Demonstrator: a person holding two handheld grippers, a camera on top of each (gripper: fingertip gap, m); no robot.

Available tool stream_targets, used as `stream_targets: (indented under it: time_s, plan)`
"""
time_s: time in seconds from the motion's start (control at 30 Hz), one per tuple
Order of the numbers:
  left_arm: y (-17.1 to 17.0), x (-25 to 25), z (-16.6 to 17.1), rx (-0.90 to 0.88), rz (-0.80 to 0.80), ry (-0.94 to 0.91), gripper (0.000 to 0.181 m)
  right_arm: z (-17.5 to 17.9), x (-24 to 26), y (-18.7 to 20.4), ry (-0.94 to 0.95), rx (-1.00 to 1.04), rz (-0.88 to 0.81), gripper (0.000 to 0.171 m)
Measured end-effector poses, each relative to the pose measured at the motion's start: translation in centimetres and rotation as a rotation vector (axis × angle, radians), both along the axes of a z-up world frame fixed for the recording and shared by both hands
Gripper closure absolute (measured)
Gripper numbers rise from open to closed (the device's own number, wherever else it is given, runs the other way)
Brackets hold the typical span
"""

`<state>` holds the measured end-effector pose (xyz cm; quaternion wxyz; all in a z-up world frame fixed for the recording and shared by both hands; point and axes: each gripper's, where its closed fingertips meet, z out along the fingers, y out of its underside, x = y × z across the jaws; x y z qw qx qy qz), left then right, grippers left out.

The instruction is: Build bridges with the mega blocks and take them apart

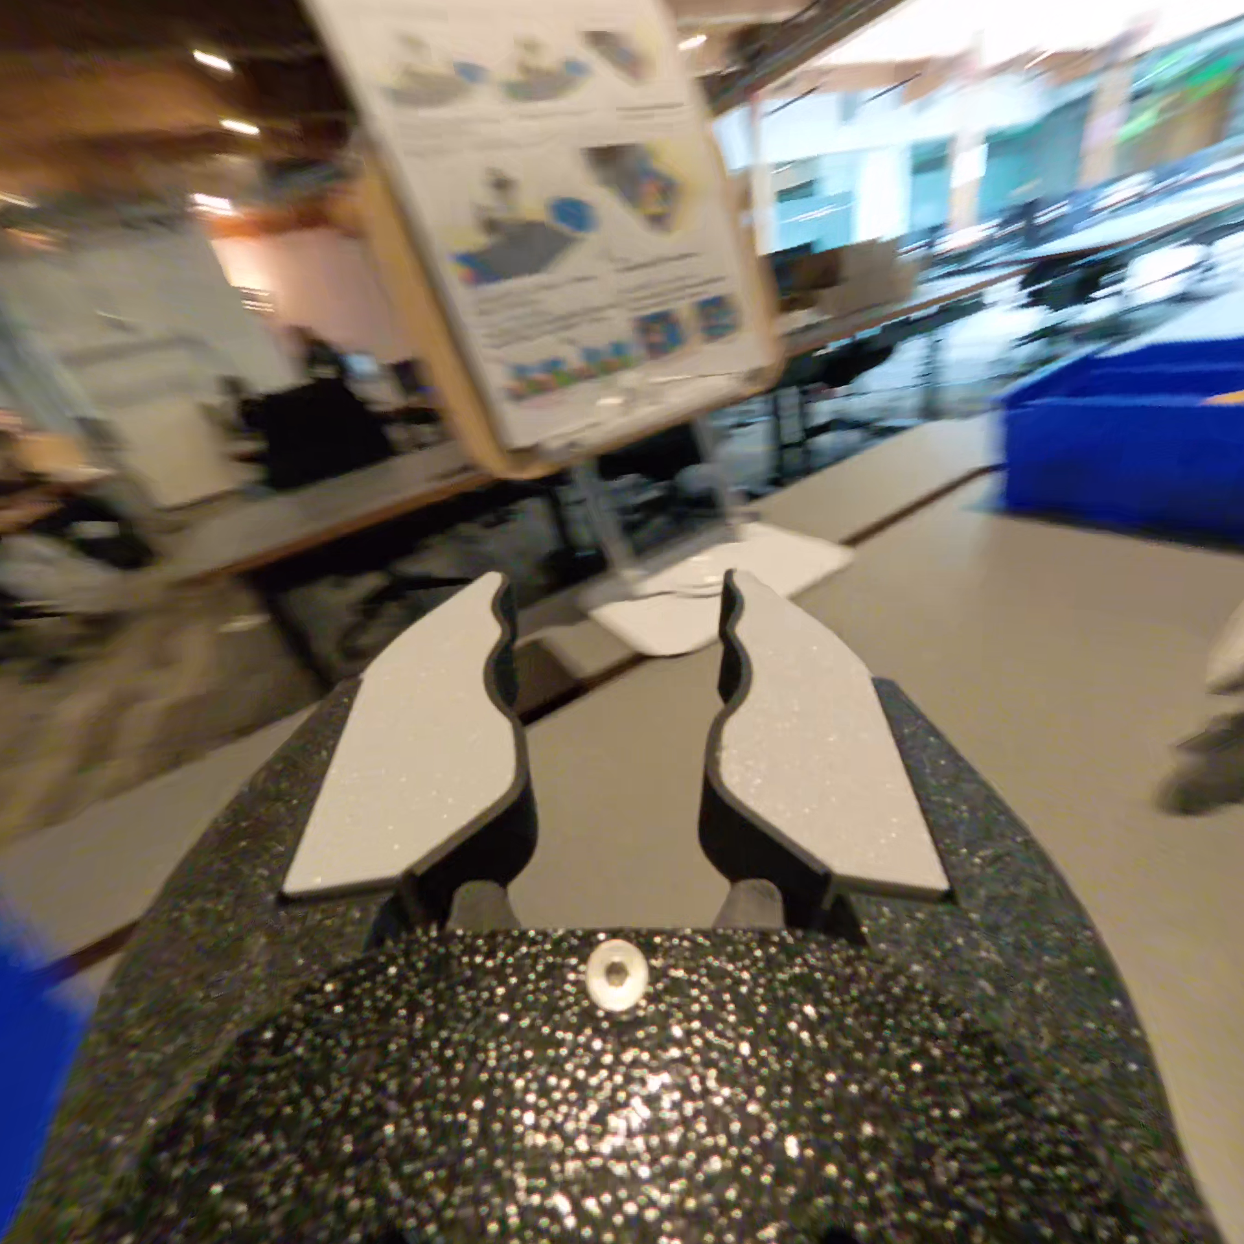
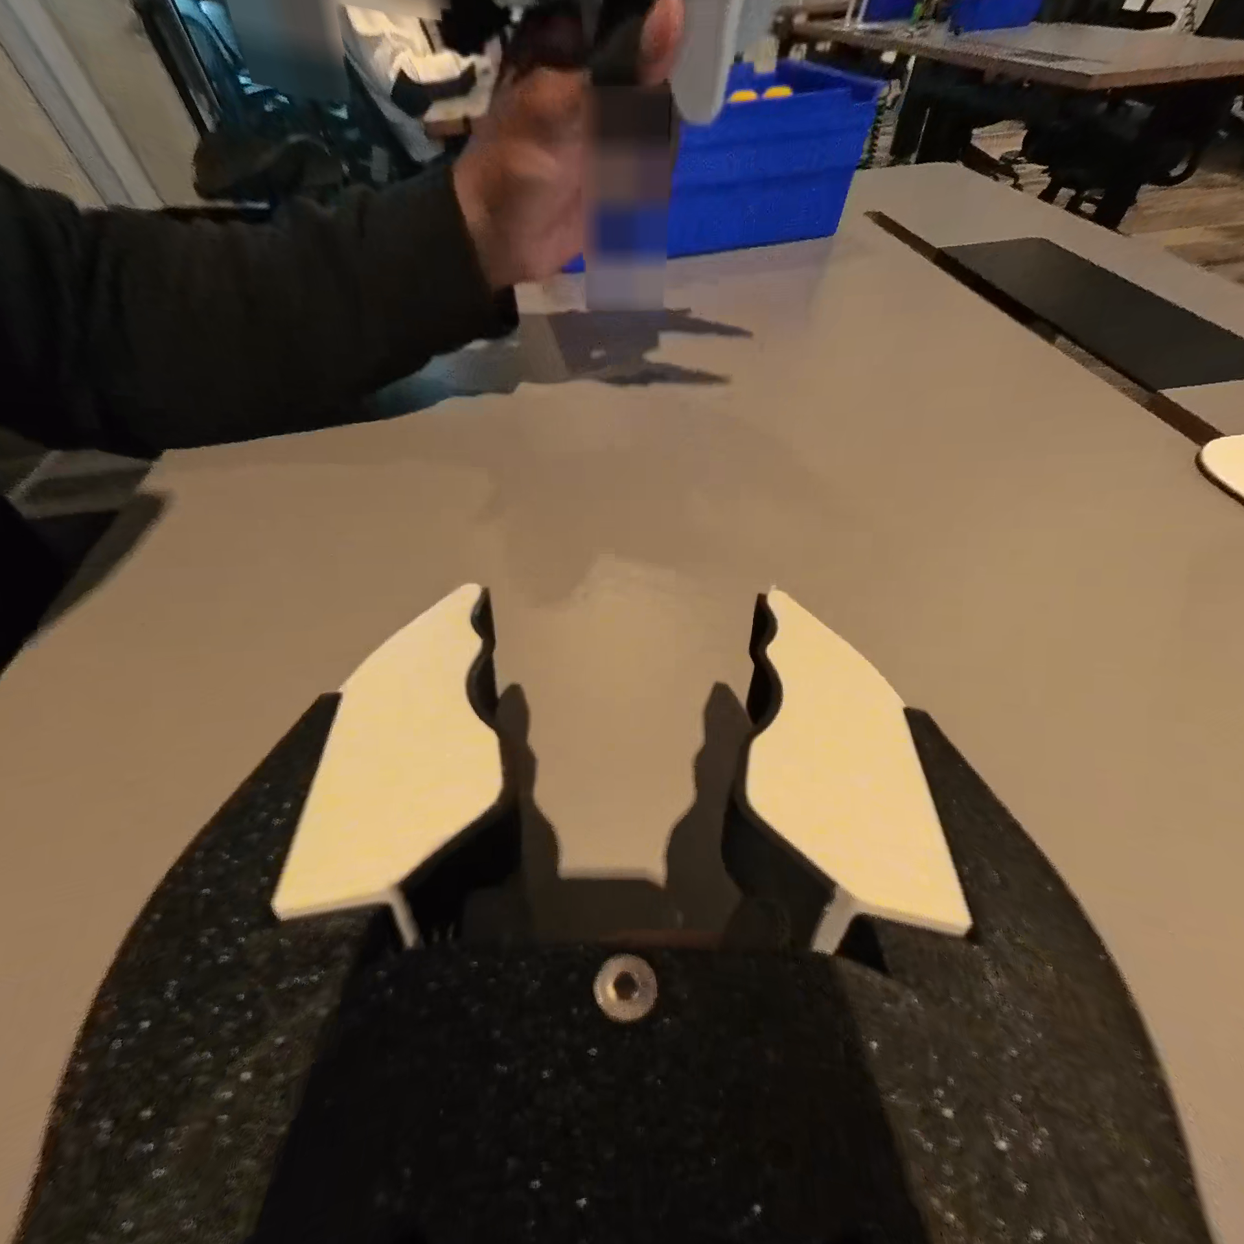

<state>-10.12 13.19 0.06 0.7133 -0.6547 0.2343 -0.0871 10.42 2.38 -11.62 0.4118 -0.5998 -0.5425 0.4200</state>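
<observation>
My left gripper [image 1: 616,592] is open and empty, tilted above the grey table [image 1: 942,673]; the view is blurred by motion. My right gripper [image 2: 626,599] is open and empty, low over the bare grey table [image 2: 606,485]. A blue bin [image 2: 761,175] stands at the far end of the table with yellow blocks [image 2: 761,94] showing inside; it also shows in the left wrist view [image 1: 1117,458]. In the right wrist view a person's hand [image 2: 532,182] in a dark sleeve holds the other gripper raised in front of the bin.
An instruction sheet on a wooden board [image 1: 559,222] stands on a white base [image 1: 707,592] ahead of the left gripper. A black mat [image 2: 1090,316] lies at the right beside a table seam. A white plate edge [image 2: 1222,464] shows far right. Other tables and chairs stand behind. About 25 cm separates my left fingertips from my right.
</observation>
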Motion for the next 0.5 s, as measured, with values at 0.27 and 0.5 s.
stream_targets:
  time_s: [0.27,0.5]
  plan:
    - [0.4,-27.3,-2.9,-0.431,0.657,-0.046,0.130,-0.1,0.0,0.6,0.008,-0.123,0.015,0.101]
    - [3.3,-30.5,-10.4,-0.829,0.639,-0.103,0.132,-0.4,-0.1,0.9,-0.006,-0.200,0.027,0.104]
